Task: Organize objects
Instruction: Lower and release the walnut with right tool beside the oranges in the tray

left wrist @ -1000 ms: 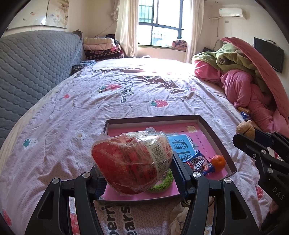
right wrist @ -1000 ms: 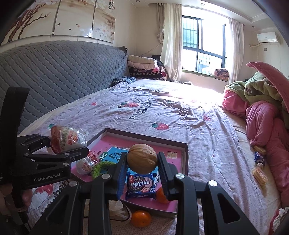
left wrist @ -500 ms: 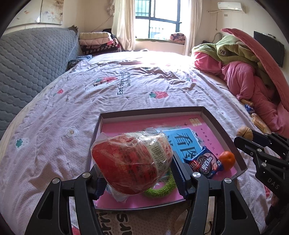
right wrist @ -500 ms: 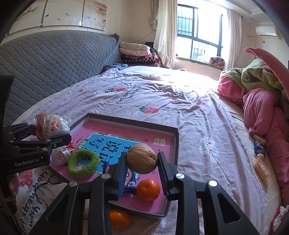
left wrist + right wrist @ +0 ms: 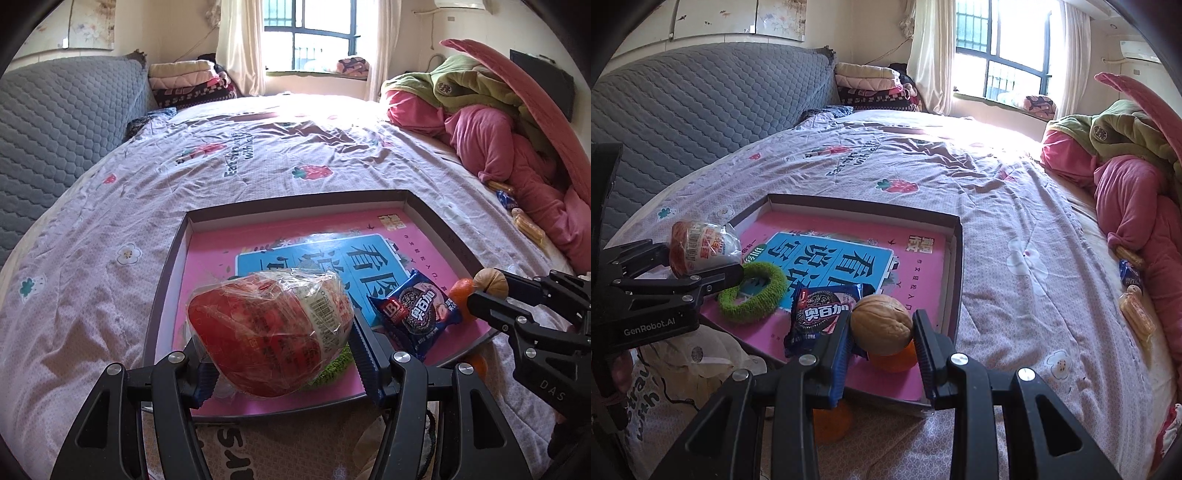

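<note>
Both grippers sank toward tray (image 5: 436, 218); left's wrapped snack (image 5: 269, 332) lies crosswise.

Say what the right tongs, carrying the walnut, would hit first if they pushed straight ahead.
Most likely the orange lying in the tray, directly under and beyond the walnut in the right tongs. Depth is unclear; the tray's pink floor follows.

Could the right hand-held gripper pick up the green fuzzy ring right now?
Probably not: the right hand-held gripper is shut on a walnut, and the left hand-held gripper hangs over the green fuzzy ring.
</note>
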`<move>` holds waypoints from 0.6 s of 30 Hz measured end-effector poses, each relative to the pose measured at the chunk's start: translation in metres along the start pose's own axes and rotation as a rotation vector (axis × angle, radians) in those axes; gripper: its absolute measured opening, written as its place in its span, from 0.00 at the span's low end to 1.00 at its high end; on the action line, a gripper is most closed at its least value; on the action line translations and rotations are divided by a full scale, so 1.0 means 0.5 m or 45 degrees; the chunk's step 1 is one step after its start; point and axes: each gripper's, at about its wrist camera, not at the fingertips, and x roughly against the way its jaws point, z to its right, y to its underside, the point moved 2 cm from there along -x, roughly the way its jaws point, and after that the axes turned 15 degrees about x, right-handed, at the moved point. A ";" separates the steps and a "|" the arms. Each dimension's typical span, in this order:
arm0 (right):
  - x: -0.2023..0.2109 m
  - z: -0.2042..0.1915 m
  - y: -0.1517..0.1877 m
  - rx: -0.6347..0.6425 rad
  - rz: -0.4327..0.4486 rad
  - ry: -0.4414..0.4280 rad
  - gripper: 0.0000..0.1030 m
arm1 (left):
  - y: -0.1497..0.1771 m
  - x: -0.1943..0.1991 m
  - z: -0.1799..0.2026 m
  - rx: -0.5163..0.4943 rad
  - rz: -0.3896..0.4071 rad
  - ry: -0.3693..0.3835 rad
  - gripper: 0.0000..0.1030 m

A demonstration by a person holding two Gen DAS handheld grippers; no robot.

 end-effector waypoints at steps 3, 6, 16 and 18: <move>-0.004 -0.010 0.006 0.010 -0.014 -0.007 0.32 | 0.004 -0.003 0.007 -0.017 -0.002 0.002 0.62; -0.002 -0.006 0.016 -0.010 -0.026 -0.009 0.32 | 0.008 -0.008 0.012 -0.022 -0.013 0.013 0.62; -0.016 0.025 0.033 -0.065 -0.057 0.020 0.32 | 0.019 -0.027 0.026 -0.037 -0.042 0.014 0.62; -0.019 0.027 0.036 -0.075 -0.061 0.014 0.32 | 0.020 -0.031 0.026 -0.037 -0.048 0.016 0.62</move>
